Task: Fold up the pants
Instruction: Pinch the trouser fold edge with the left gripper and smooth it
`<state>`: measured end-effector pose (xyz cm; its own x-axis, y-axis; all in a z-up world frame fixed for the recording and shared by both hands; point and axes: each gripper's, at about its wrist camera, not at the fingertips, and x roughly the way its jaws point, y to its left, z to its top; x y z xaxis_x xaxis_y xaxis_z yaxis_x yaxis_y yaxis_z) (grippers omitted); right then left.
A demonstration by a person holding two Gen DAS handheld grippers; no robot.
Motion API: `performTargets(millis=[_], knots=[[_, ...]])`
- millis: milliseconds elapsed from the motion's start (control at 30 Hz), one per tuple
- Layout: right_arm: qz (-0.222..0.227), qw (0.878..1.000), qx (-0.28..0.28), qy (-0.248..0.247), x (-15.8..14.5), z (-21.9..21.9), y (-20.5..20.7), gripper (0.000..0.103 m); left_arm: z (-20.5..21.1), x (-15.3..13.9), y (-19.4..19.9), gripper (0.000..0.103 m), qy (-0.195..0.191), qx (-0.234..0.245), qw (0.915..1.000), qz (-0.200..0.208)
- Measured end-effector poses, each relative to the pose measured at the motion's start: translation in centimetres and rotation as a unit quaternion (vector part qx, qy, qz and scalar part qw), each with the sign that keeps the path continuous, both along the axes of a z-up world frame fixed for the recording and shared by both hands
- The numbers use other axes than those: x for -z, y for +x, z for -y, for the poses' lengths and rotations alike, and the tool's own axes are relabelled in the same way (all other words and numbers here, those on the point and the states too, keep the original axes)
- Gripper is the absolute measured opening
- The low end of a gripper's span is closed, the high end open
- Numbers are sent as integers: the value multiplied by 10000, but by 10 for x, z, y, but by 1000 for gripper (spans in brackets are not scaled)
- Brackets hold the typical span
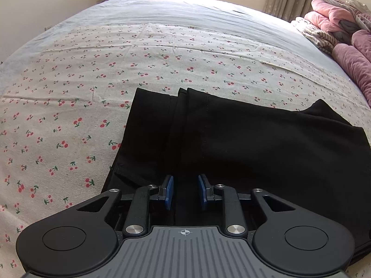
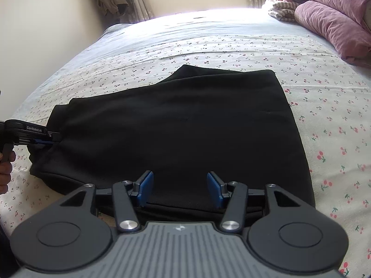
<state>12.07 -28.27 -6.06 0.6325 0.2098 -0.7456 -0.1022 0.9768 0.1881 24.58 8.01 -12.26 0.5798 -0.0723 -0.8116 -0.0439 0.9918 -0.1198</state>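
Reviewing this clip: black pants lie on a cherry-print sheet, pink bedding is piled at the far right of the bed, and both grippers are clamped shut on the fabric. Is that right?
Not quite. The right gripper is open, its blue pads wide apart over the near edge of the pants, as the right wrist view shows. The left gripper also shows a gap between its pads. The sheet and pink bedding are as described.

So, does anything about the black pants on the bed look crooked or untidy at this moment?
Slightly, yes. The folded black fabric pants are not squared: in the left wrist view the leg hems at the far end overlap unevenly, showing staggered layers, and one corner pokes past the far edge. Nothing looks damaged.
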Motion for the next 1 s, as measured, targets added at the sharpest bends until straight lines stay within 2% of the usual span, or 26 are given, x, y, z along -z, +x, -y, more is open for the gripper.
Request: performTargets(millis=[133, 200, 233, 300, 433, 533, 667, 833, 933, 1000], knots=[[-10, 10000, 25, -21, 1, -1, 1, 37, 5, 1, 2, 24, 155, 25, 9999, 38], [-12, 10000, 15, -21, 2, -3, 1, 37, 12, 2, 2, 17, 273, 67, 9995, 109], [-18, 10000, -1, 4, 2, -3, 2, 37, 15, 3, 1, 5, 332, 49, 9993, 136], [-9, 10000, -31, 66, 2, -3, 2, 37, 17, 1, 0, 2, 325, -43, 9992, 215], [32, 9999, -30, 134, 0, -2, 3, 37, 13, -9, -6, 1, 308, -65, 9984, 479], [57, 9999, -13, 154, -1, -1, 3, 37, 7, -14, -5, 1, 337, -154, 9979, 533], [40, 9999, -30, 120, -2, 0, 3, 37, 9, -13, -6, 2, 702, -175, 9962, 480], [-268, 9996, 101, 14, 6, 5, 8, 37, 17, 2, -1, 4, 1073, 87, 9934, 409], [-562, 9981, 146, 181, 17, 12, 11, 37, 21, 4, 0, 5, 1244, 83, 9912, 450], [-489, 9978, 204, 403, 14, 21, 11, 37, 20, 2, -2, 5, 1249, 37, 9912, 439]])
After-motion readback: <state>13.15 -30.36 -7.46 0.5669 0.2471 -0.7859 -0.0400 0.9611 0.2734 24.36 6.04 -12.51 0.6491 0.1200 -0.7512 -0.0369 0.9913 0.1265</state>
